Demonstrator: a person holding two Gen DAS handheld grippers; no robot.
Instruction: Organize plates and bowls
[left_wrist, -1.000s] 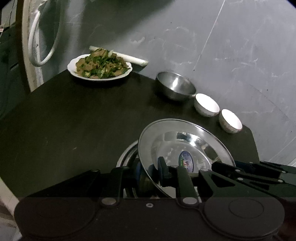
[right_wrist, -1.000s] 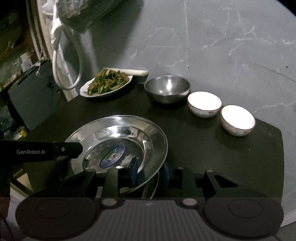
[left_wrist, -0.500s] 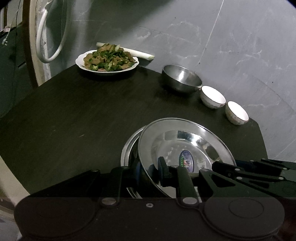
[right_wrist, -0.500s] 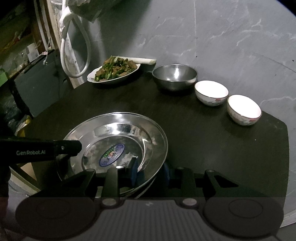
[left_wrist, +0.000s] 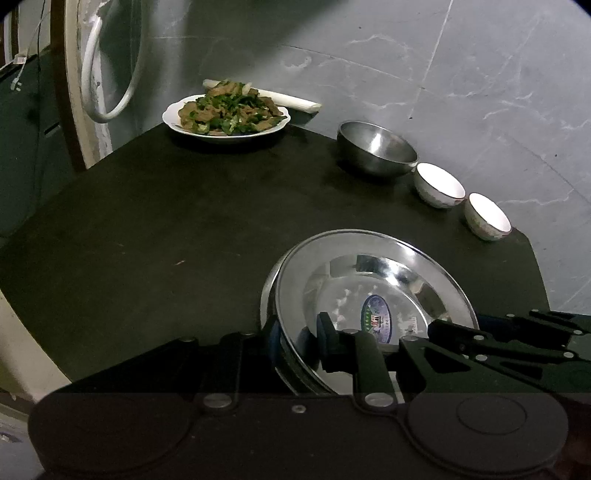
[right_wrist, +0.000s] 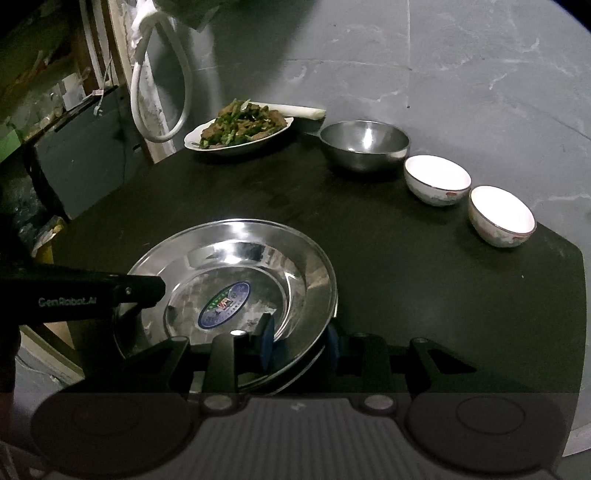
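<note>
A stack of steel plates (left_wrist: 369, 280) (right_wrist: 236, 258) with a blue sticker is held above the near side of the dark table (left_wrist: 166, 229) (right_wrist: 406, 258). My left gripper (left_wrist: 299, 339) is shut on the stack's left rim. My right gripper (right_wrist: 299, 339) is shut on its right rim. A steel bowl (left_wrist: 376, 151) (right_wrist: 364, 144) and two white bowls (left_wrist: 437, 184) (right_wrist: 436, 177), (left_wrist: 487, 216) (right_wrist: 500, 214) stand in a row along the far right edge. A white plate of cooked greens (left_wrist: 227, 114) (right_wrist: 240, 125) stands at the far corner.
A white leek stalk (left_wrist: 288, 99) (right_wrist: 295, 110) lies behind the food plate. A white hose loop (left_wrist: 110, 74) (right_wrist: 162, 81) hangs at the far left. A grey marble floor (left_wrist: 443, 74) surrounds the table. Dark furniture (right_wrist: 74, 155) stands at left.
Both grippers have lifted and drawn back with the plate stack; the bowls and food plate now look farther away and lower in view. The grips have not changed.
</note>
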